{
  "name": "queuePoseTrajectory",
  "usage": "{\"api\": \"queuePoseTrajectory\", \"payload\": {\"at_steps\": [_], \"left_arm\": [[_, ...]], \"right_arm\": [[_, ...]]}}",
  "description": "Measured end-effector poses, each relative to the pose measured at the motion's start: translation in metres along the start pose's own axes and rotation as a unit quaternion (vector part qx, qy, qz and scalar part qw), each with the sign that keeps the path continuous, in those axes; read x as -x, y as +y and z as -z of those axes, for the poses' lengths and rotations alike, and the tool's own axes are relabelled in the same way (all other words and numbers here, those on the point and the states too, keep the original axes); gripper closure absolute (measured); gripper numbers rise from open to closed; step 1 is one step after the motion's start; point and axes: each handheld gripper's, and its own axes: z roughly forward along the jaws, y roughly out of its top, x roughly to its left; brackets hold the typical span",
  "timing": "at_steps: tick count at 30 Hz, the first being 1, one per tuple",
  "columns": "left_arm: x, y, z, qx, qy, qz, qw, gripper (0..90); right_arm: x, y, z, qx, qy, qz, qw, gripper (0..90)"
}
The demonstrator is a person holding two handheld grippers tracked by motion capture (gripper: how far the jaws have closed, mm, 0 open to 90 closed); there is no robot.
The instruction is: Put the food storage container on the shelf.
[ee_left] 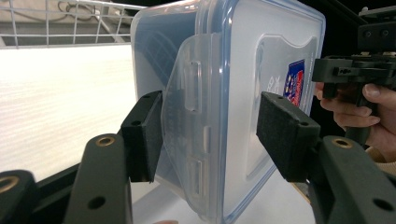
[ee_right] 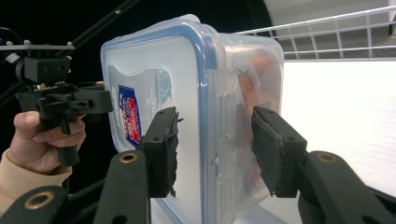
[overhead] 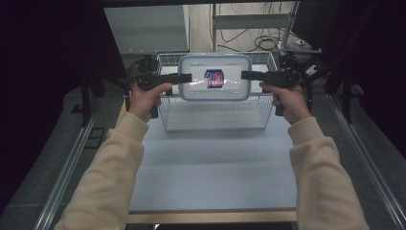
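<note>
1. A rectangular container (overhead: 215, 76) of clear plastic, with rounded corners and a blue-rimmed lid, is held above a white wire basket (overhead: 215, 115) at the far end of the table (overhead: 210, 167).
2. A red, white and blue label (overhead: 214, 79) is seen on the smooth lid, which faces upward in the high view.
3. The left claw (overhead: 184, 78) is brought in from the container's left short side; its black jaws are spread on either side of that edge.
4. In the left gripper view, the left claw (ee_left: 212, 133) is seen with one foam-textured pad lying against the translucent latch flap (ee_left: 189, 116), while the other pad stands just off the lid face; a firm pinch cannot be confirmed.
5. The right claw (overhead: 249, 75) is set at the opposite short side, and its jaws are likewise spread around the edge.
6. In the right gripper view, the right claw (ee_right: 215, 151) is seen with one pad against the lid and the other near the clear side wall; whether the container is truly clamped cannot be told.
7. Something orange (ee_right: 261, 84) is blurred behind the container's wall and cannot be identified.
8. The basket is made of thin white wire in a grid, with a flat pale floor.
9. The table is topped with a matte, pale grey-blue sheet, and cream sleeves (overhead: 110, 177) are worn on both forearms.
</note>
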Motion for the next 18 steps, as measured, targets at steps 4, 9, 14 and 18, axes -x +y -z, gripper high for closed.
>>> {"api": "queuePoseTrajectory", "payload": {"at_steps": [4,9,14,18], "left_arm": [[-0.009,0.009,-0.008,-0.009,0.002,0.011,0.9999,42.6],[-0.025,0.012,-0.016,-0.02,0.0,0.031,0.9993,42.5],[-0.034,0.015,-0.021,-0.016,0.002,0.053,0.9985,42.3],[-0.04,0.02,-0.024,-0.027,-0.002,0.061,0.9978,42.5]], "right_arm": [[0.01,0.009,-0.007,-0.007,-0.003,-0.019,0.9998,52.3],[0.02,0.018,-0.02,-0.019,-0.009,-0.035,0.9992,52.1],[0.029,0.021,-0.031,-0.024,-0.009,-0.056,0.9981,52.1],[0.035,0.026,-0.035,-0.025,-0.011,-0.069,0.9972,51.6]]}}
